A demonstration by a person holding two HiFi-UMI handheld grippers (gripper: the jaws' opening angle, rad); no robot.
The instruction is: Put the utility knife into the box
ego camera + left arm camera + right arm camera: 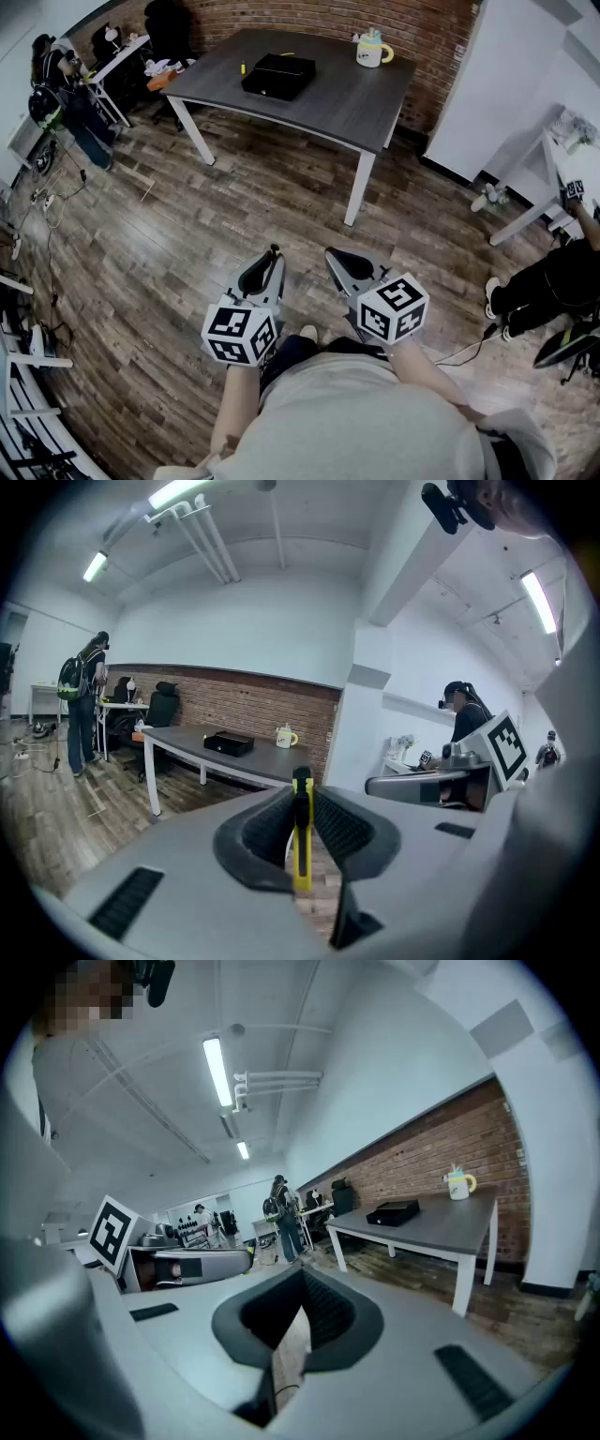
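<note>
The yellow-and-black utility knife (301, 841) stands upright between the pads of my left gripper (302, 827), which is shut on it. In the head view the left gripper (265, 272) and right gripper (349, 267) are held side by side close to my body, above the wooden floor. The right gripper (302, 1312) has its jaws together with nothing between them. The black box (278, 76) lies on the dark grey table (347, 103) far ahead, also seen as the box (229, 744) in the left gripper view and the box (393, 1212) in the right gripper view.
A pale mug (373, 50) stands at the table's far right corner, and a small yellow item (243, 67) lies left of the box. A person (58, 89) stands at the far left by a desk; another person (553, 281) is at the right near a white table (553, 178).
</note>
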